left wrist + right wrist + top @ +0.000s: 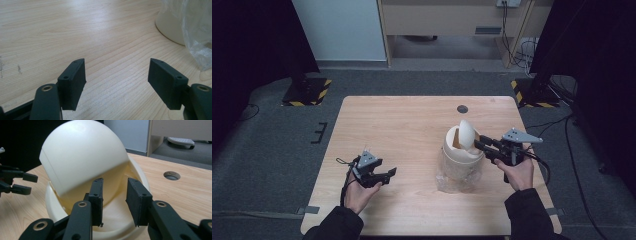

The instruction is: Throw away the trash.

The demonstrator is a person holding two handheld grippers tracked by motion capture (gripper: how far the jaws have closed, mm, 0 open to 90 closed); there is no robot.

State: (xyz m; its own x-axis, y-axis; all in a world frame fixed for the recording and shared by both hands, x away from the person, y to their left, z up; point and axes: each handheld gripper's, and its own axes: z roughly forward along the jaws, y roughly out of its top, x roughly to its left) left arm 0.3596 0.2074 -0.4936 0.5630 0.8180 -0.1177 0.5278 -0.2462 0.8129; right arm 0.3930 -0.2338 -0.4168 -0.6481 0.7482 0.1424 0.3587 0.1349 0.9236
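A cream bin (459, 161) with a domed swing lid (467, 134) stands right of the table's middle, and its lid is tipped up. A clear plastic bag (451, 181) is bunched round its base. My right gripper (478, 143) reaches in from the right to the bin's top. In the right gripper view my right gripper (115, 192) is open at the tilted lid (82, 157), with the bin's rim (140, 170) beyond and nothing pressed between the pads. My left gripper (390, 173) hovers low at the table's front left, open and empty (117, 75), with the bin (170, 27) and bag (197, 32) at upper right.
The wooden table (402, 125) has a round cable hole (462, 109) near its far edge. Dark stands with striped bases (307, 92) flank the table on the grey carpet. My left gripper (22, 183) appears at the left edge of the right gripper view.
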